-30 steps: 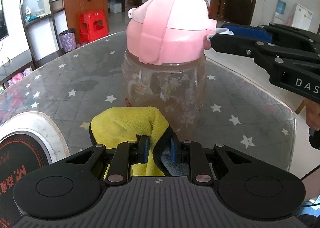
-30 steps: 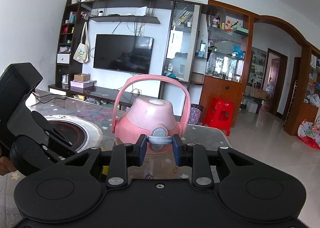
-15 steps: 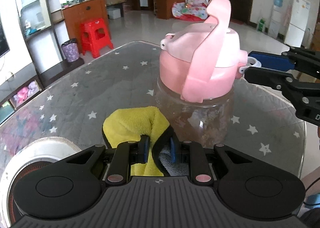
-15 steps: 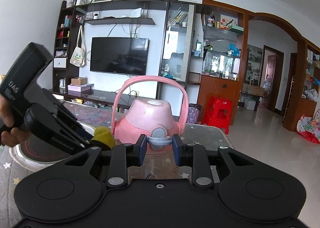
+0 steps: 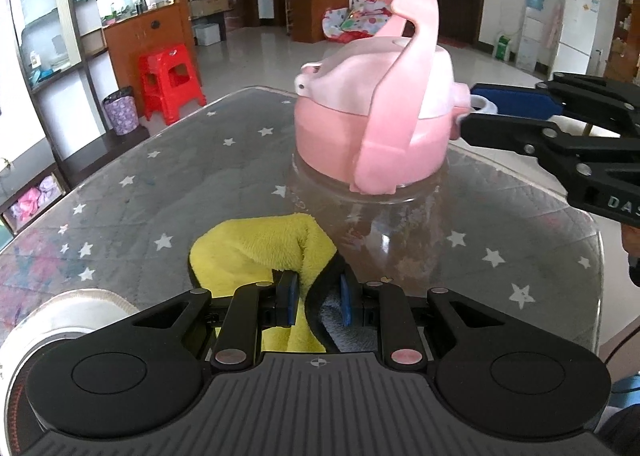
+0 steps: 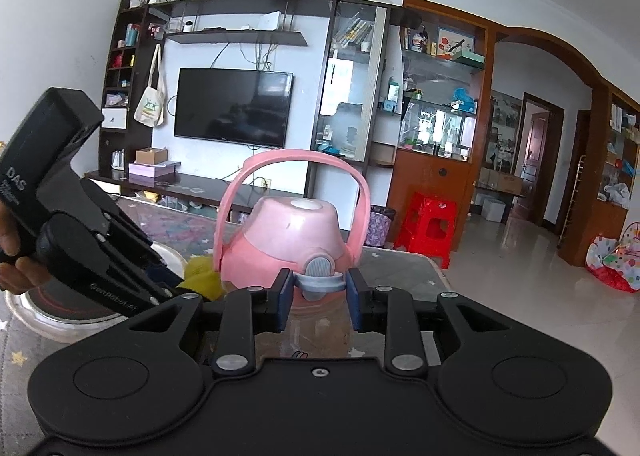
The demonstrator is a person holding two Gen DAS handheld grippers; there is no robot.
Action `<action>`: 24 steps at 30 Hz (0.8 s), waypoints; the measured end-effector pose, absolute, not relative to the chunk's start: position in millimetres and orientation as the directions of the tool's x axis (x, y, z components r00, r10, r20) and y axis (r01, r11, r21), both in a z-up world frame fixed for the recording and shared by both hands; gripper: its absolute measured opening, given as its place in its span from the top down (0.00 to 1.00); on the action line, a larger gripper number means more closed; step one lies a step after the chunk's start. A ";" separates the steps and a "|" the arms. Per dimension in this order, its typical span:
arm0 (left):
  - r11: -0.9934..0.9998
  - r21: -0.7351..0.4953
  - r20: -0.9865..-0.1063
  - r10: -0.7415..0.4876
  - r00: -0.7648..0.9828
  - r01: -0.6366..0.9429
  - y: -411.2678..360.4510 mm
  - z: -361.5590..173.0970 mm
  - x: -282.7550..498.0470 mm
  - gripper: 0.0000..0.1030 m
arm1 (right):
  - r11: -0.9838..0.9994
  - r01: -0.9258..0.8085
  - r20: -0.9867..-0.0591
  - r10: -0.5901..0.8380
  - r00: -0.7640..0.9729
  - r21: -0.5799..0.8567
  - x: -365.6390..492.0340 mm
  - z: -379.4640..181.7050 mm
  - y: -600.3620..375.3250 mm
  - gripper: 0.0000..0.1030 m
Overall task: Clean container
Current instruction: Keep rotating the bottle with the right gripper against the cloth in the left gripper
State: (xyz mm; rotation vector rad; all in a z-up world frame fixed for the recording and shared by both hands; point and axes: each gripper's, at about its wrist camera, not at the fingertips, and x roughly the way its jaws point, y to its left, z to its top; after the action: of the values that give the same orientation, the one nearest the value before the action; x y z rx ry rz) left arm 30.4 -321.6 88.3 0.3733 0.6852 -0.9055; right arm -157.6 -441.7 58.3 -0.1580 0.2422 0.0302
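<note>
A clear bottle (image 5: 384, 223) with a pink lid (image 5: 372, 127) and an upright pink handle stands on the star-patterned table (image 5: 180, 183). My left gripper (image 5: 314, 296) is shut on a yellow and grey cloth (image 5: 256, 248), held just in front of the bottle's lower wall. My right gripper (image 6: 319, 296) is shut on the grey-blue latch (image 6: 320, 276) of the pink lid (image 6: 288, 240); it also shows in the left wrist view (image 5: 516, 115) at the lid's right side. The left gripper shows in the right wrist view (image 6: 100, 256) with the cloth (image 6: 200, 276).
A round induction cooker (image 5: 48, 332) sits on the table at the near left. The table's glass edge (image 5: 596, 256) runs close on the right. A red stool (image 5: 170, 87) and a small bin (image 5: 120, 115) stand on the floor beyond the table.
The left gripper with the cloth has risen and tilted, so the bottle now sits lower and further right in its view. The right gripper keeps its hold on the lid's latch.
</note>
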 end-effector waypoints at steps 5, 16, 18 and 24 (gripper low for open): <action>0.573 0.003 -0.682 -0.598 0.420 0.820 -327.0 84.9 27.6 0.80 | 0.985 -0.041 -0.242 -0.001 0.970 -0.167 -154.4 57.9 -446.1 0.69; 0.611 -0.029 -0.694 -0.582 0.424 0.791 -328.6 77.2 27.8 0.80 | 0.989 0.015 -0.233 -0.050 0.971 -0.149 -158.9 51.2 -452.6 0.68; 0.616 -0.030 -0.695 -0.579 0.426 0.787 -327.6 76.4 27.3 0.80 | 0.990 0.030 -0.226 -0.060 0.972 -0.136 -162.5 51.3 -453.9 0.68; 0.621 -0.032 -0.690 -0.581 0.432 0.783 -323.9 76.1 24.1 0.80 | 0.996 0.014 -0.190 -0.032 0.981 -0.093 -175.7 54.0 -443.0 0.68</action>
State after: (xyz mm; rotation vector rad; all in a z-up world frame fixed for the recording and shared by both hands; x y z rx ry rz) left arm 24.1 -323.9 76.1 0.3145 0.7238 -0.8675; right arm -175.7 -443.0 54.0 -0.0914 0.1925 -0.0230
